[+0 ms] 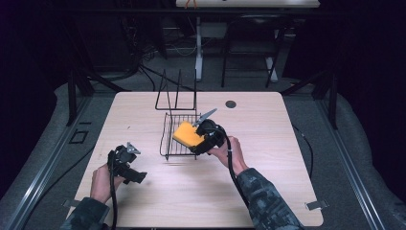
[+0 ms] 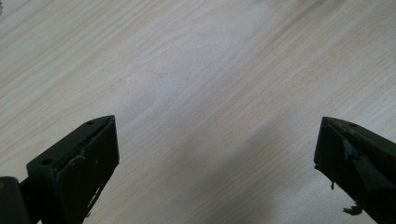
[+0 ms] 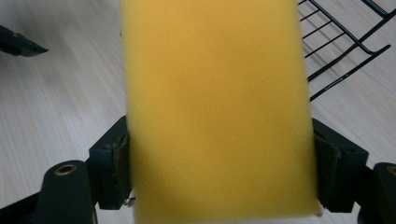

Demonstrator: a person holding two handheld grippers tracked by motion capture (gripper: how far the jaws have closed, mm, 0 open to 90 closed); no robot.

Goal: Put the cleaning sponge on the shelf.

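— What's around you on the desk [image 1: 268, 191]?
— A black wire rack [image 1: 178, 135] mid-desk. My right tool [image 1: 203, 135] grips a yellow sponge [image 1: 187, 134] over its basket, jaws pressed into both sides.
— And your left?
— My left tool [image 1: 128, 165] is near the desk's left front edge, jaws spread wide over bare wood, well apart from the rack.

- A black wire rack [image 1: 178, 134] stands near the middle of the pale wooden counter [image 1: 268, 191].
- The right gripper [image 1: 207, 136] sits at the rack's 3 o'clock edge, clamped on a yellow sponge [image 1: 187, 134] held over the rack.
- The left gripper [image 1: 125, 165] hangs low toward 8 o'clock, well apart from the rack; how its jaws stand is unclear.
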